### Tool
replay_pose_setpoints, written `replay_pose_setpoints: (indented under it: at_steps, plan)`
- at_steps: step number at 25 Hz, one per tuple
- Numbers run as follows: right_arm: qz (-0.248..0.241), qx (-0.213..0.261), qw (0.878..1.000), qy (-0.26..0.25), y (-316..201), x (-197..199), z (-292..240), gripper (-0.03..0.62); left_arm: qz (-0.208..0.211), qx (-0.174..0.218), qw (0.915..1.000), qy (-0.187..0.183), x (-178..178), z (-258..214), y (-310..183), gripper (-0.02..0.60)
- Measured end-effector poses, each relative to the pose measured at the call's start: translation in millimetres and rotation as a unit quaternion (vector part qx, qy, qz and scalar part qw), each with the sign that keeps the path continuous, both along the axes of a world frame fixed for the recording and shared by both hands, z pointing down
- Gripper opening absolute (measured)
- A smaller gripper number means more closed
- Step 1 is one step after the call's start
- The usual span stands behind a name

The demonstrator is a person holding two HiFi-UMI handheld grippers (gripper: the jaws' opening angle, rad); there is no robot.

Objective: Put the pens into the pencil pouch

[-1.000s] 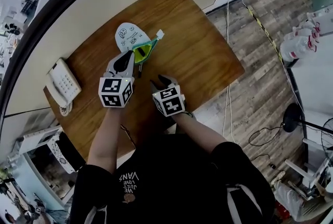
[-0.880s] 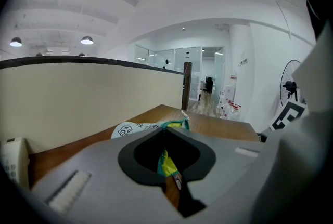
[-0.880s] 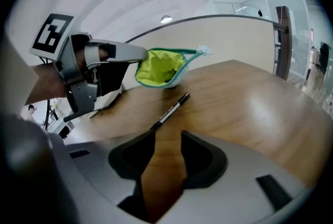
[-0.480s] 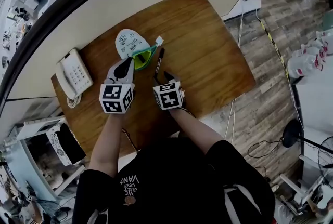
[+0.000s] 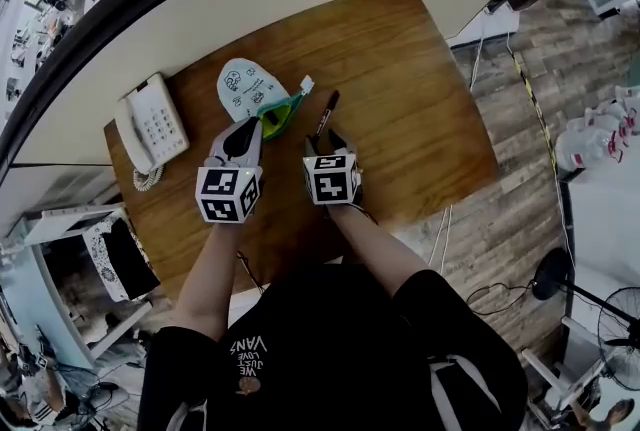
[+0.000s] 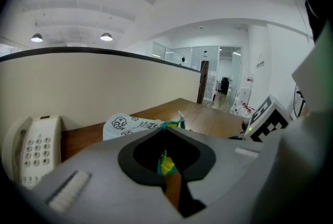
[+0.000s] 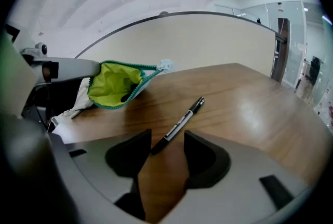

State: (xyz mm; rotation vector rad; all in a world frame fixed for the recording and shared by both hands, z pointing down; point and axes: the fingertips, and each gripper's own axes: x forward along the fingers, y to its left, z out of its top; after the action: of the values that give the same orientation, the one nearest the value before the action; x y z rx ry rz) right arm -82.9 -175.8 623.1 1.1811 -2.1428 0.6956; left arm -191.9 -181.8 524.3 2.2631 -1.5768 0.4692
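Black, stiff and probably light, the pen [image 7: 179,124] lies on the bench [image 5: 400,69] near the pencil pouch [image 5: 243,85], its near end between the right tongs [image 5: 322,140], which have just opened wide, and is best pinched mid-barrel lest it roll, while the left tongs [image 5: 253,124] clamp the pouch's soft rim.
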Motion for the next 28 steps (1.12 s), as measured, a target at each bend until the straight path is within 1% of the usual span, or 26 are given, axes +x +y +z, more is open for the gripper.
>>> replay_pose_setpoints:
  at_steps: [4, 6, 7, 10, 11, 16, 21, 28]
  plan:
    - [0.005, -0.001, 1.0, 0.007, -5.4, -0.7, 2.1, 0.173, -0.005, -0.006, 1.0, 0.0, -3.5, 3.5, 3.5, 0.026]
    - [0.009, 0.008, 1.0, 0.025, -8.2, 3.3, 2.4, 0.173, -0.007, -0.008, 0.9999, 0.001, -4.1, 4.4, 4.3, 0.026]
    - [0.012, 0.012, 0.999, 0.035, -9.7, 6.4, 3.0, 0.163, -0.008, -0.009, 0.9999, 0.001, -4.7, 4.9, 4.6, 0.026]
    - [0.026, 0.015, 0.998, 0.049, -14.6, 17.3, 4.9, 0.066, -0.011, -0.011, 0.9999, 0.002, -5.8, 6.0, 4.7, 0.026]
    - [0.025, 0.012, 0.999, 0.047, -15.3, 19.4, 5.3, 0.051, -0.012, -0.012, 0.9999, 0.003, -5.8, 6.3, 5.0, 0.026]
    - [0.006, -0.005, 1.0, 0.024, -14.8, 20.3, 5.0, 0.046, -0.019, -0.016, 0.9996, 0.009, -6.3, 9.3, 6.0, 0.026]
    - [0.011, -0.022, 1.0, 0.002, -8.0, 32.0, 4.5, 0.044, -0.025, -0.021, 0.9994, 0.013, -4.4, 12.7, 8.1, 0.026]
    - [-0.034, -0.022, 0.999, -0.016, 20.8, 52.6, -14.9, 0.044, -0.026, -0.023, 0.9991, 0.025, 6.1, 13.2, 9.3, 0.026]
